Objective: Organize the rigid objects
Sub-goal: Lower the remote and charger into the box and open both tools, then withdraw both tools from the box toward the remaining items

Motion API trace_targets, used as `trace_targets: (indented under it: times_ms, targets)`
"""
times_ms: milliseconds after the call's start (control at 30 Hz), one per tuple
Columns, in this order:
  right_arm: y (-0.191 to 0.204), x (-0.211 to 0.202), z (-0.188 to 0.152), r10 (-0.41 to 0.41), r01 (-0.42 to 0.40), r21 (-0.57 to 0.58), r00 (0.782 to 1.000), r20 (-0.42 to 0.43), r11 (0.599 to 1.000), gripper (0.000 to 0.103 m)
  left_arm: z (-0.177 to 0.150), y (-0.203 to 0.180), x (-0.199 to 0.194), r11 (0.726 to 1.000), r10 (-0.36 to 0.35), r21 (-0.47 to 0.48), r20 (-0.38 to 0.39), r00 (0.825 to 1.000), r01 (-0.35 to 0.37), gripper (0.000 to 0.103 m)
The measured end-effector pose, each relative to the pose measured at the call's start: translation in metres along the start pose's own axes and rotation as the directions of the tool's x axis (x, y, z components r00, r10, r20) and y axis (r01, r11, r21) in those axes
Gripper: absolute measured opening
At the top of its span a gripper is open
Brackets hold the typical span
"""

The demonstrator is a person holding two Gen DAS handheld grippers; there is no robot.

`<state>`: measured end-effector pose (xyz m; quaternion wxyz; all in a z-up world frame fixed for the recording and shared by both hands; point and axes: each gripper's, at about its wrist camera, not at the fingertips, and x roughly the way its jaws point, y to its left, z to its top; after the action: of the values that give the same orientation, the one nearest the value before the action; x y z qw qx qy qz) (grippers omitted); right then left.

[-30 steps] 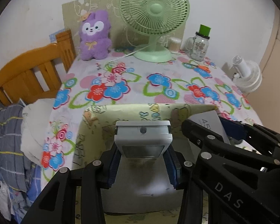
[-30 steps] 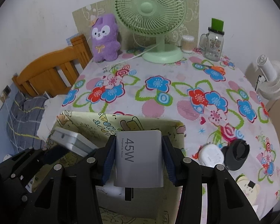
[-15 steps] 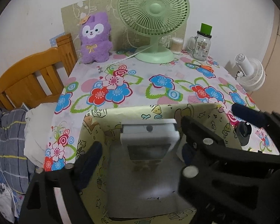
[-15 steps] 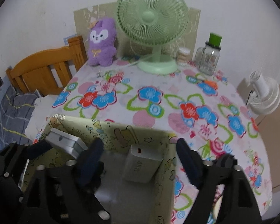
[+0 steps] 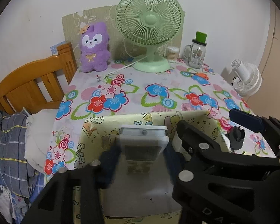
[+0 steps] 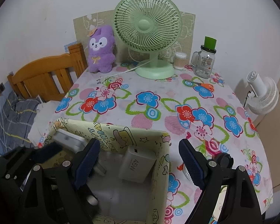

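Observation:
A yellow cartoon-print box (image 6: 121, 134) stands at the table's near edge. A white 45W charger (image 6: 136, 163) lies inside it against the far wall. My right gripper (image 6: 138, 165) is open above the box, empty, jaws wide either side of the charger. A white remote control (image 5: 144, 145) stands between the blurred pads of my left gripper (image 5: 142, 156) over the box (image 5: 95, 128); the pads sit close beside it but touching is unclear. The remote also shows in the right wrist view (image 6: 68, 139).
A green desk fan (image 6: 147, 37), purple plush (image 6: 100, 50), glass jar with green lid (image 6: 205, 59), cotton swab pot (image 6: 179, 60) and orange scissors (image 6: 205, 85) stand at the table's back. A black lid (image 5: 237, 135) lies right of the box. A wooden bed frame (image 6: 46, 76) is left.
My right gripper opened and let the charger drop into the box, then drew back. My left gripper opened wide around the remote half a second ago; its pads now sit close to it again.

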<state>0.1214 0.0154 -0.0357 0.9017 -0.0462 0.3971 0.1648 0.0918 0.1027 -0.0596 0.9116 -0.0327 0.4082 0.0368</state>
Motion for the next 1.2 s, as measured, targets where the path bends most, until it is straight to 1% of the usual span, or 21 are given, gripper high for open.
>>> trace_targets:
  times_ms: [333,433,467,533,567,667,900,1200]
  targets:
    - [-0.003,-0.011,-0.007,-0.004,0.005,-0.033,1.0,0.01,0.999,0.089,-0.009,-0.017,-0.008,0.999,-0.023,0.022,-0.014,1.0,0.023,0.046]
    - [-0.008,-0.015,-0.013,-0.018,0.018,-0.037,1.0,0.013,0.999,0.089,-0.013,-0.025,-0.01,0.999,-0.015,0.04,-0.011,1.0,0.015,0.047]
    - [-0.01,-0.017,-0.014,-0.019,0.02,-0.035,1.0,0.013,0.999,0.089,-0.014,-0.029,-0.012,0.999,-0.012,0.046,-0.004,1.0,0.013,0.048]
    - [-0.016,-0.02,-0.019,-0.019,0.02,-0.025,1.0,0.012,0.999,0.089,-0.017,-0.034,-0.015,0.998,-0.023,0.059,0.007,1.0,0.023,0.055]
    - [-0.019,-0.021,-0.02,-0.02,0.02,-0.021,1.0,0.013,1.0,0.088,-0.018,-0.039,-0.018,0.997,-0.029,0.066,0.015,0.999,0.028,0.062]
    - [-0.029,-0.027,-0.025,-0.029,0.029,-0.002,0.999,0.017,1.0,0.088,-0.021,-0.05,-0.024,0.996,-0.039,0.082,0.031,0.999,0.036,0.067]
    - [-0.054,-0.033,-0.037,-0.047,0.047,0.025,0.999,0.012,0.999,0.088,-0.026,-0.076,-0.022,0.992,-0.087,0.094,0.004,0.996,0.087,0.067]
    - [-0.085,-0.04,-0.044,-0.05,0.049,0.079,0.999,0.012,0.996,0.088,-0.024,-0.105,-0.025,0.988,-0.082,0.13,0.008,0.997,0.08,0.069]
